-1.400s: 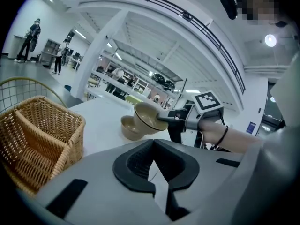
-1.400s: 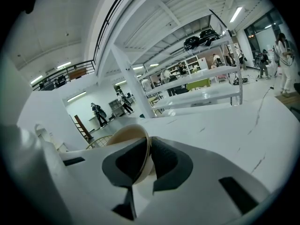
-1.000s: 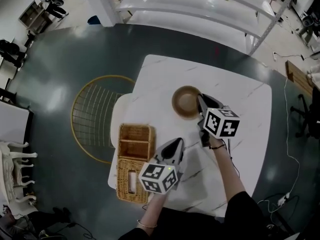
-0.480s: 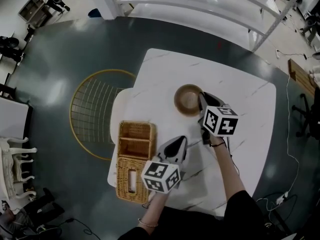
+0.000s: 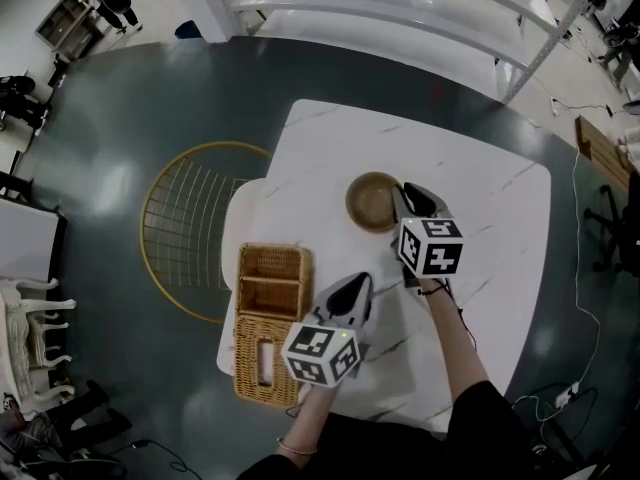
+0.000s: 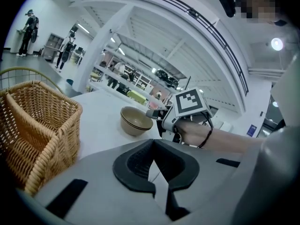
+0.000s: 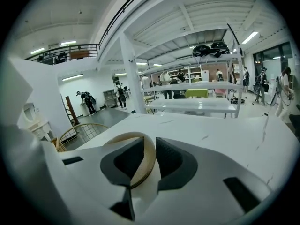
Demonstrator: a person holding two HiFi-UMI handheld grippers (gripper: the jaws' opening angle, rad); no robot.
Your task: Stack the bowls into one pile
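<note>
While pinching the rim of the bowl stack with the right gripper, one pad inside the wall and one outside, hold the wrist level to avoid tipping anything. Find the stack mid-way across the white marble table, well apart from the wicker basket at the left edge. Read it as probably two bowls nested, going by the double line under the rim in the left gripper view; not certain. No loose bowl spotted elsewhere on the top, so likely the last seating or release step. To do it well: check for a flush, centred seat of the upper bowl, then spread the jaws fully before moving. Lift straight up until clear of the rim with the inner pad, and only then pull back toward the body. Avoid dragging sideways: light bowl, slick top, easy to skid or tilt the pile. Leave the left gripper parked near the front edge, pressed together on nothing. Or bring it beside the stack to steady the outer wall in case of a bowl sticking to a pad.
</note>
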